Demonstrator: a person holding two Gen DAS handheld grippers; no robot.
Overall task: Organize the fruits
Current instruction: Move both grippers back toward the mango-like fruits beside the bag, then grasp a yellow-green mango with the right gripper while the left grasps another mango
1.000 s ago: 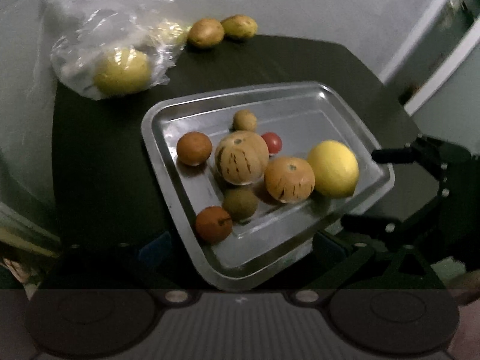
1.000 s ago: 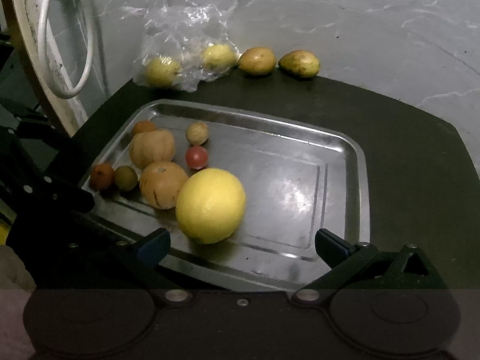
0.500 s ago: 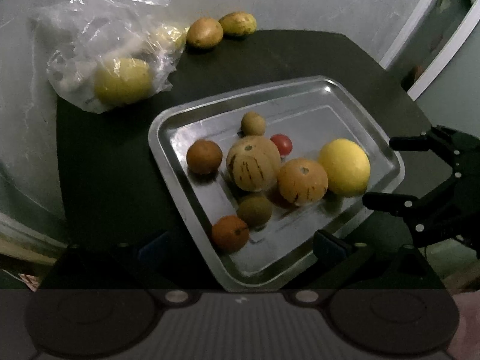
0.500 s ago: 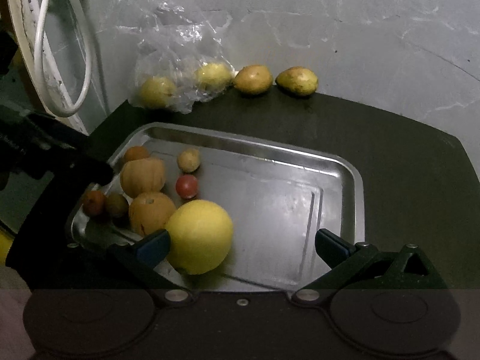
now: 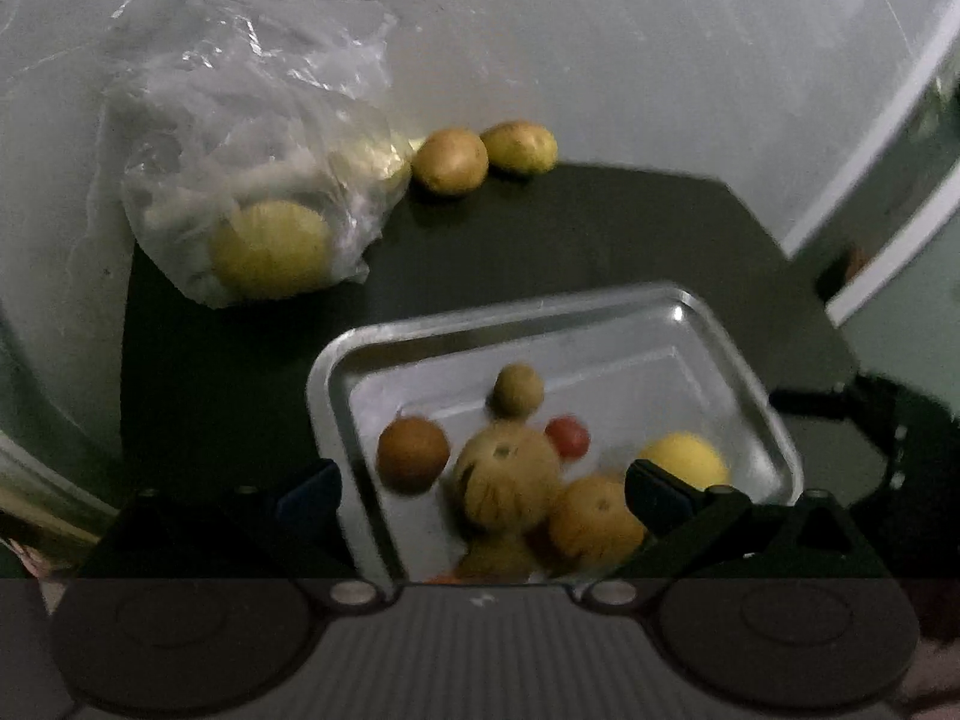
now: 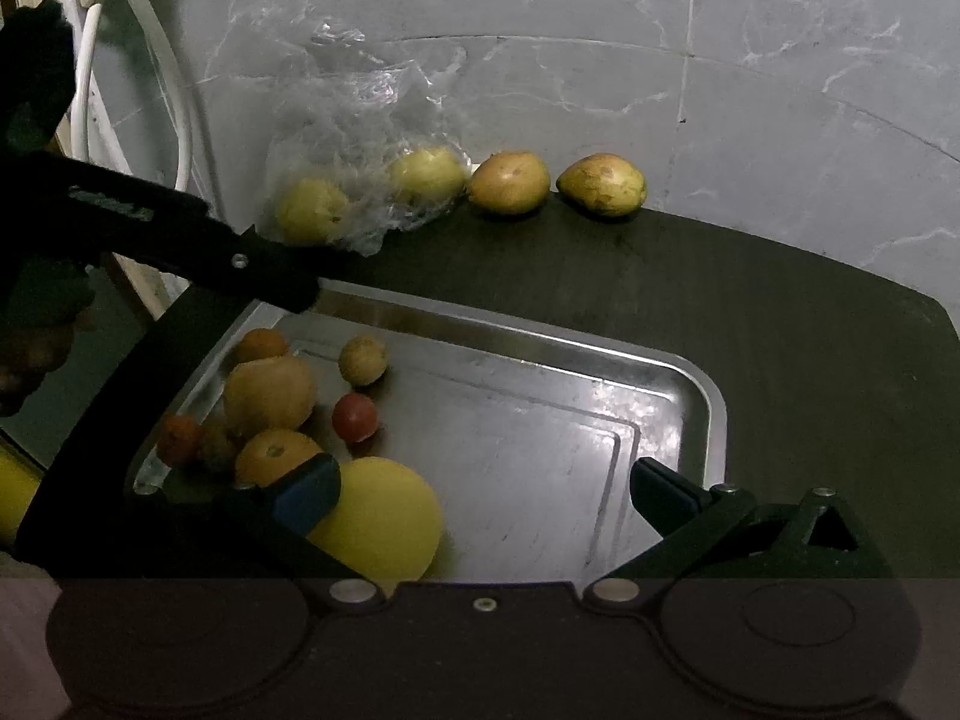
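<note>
**Both claws wide over the fruit tray**

A steel tray sits on a dark table against a pale marbled wall. Most of its fruit is bunched at one end: a big yellow fruit, two tan striped round ones touching each other, a small red one just beside them, a small greenish-tan one a little further in, and a few small orange and brownish ones at the tray's edge. The rest of the tray is bare metal.

The right gripper hangs over the near rim with its jaws spread wide, gripping nothing; its left blue pad sits in front of the big yellow fruit, though I can't tell whether it touches it. The left gripper is also wide apart and holds nothing, hovering over the tray's crowded end. That view is blurred.

At the back of the table, against the wall, lies a crumpled clear plastic bag with two yellow-green fruits inside. Just beside it two loose pear-shaped fruits lie in a row, near each other. White cables hang at the left of the wall.
</note>
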